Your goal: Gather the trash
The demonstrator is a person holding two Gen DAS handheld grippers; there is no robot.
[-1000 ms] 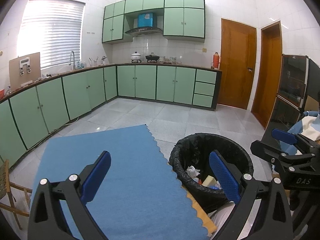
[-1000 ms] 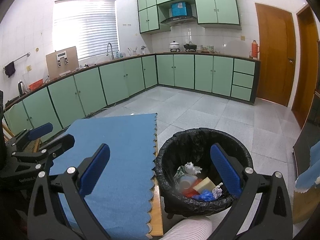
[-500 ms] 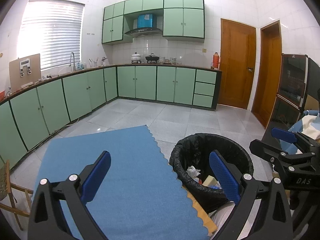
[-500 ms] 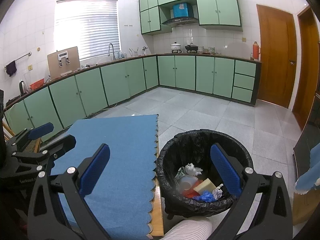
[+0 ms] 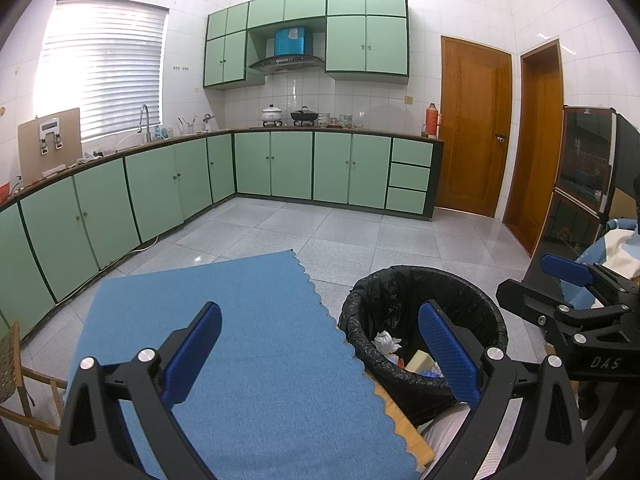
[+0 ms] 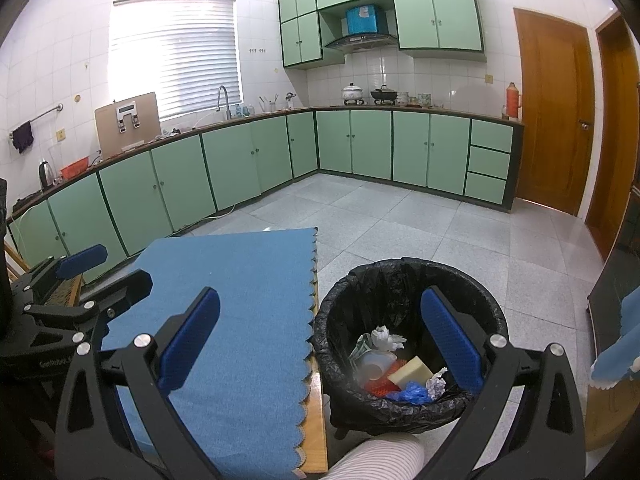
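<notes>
A black-lined trash bin stands on the floor to the right of a table under a blue cloth. Inside lie crumpled paper, a yellow sponge, a blue wrapper and other scraps. The bin also shows in the left wrist view. My left gripper is open and empty above the cloth's right edge. My right gripper is open and empty, over the cloth edge and bin. Each gripper shows in the other's view: the right, the left.
Green base cabinets run along the left and far walls, with tiled floor between them and the table. Two wooden doors stand at the right. A dark cabinet stands at the far right. A wooden chair sits at the lower left.
Both views have drifted slightly, the right one lifting a little. Both grippers stay open and empty, and the bin and cloth have not moved.
</notes>
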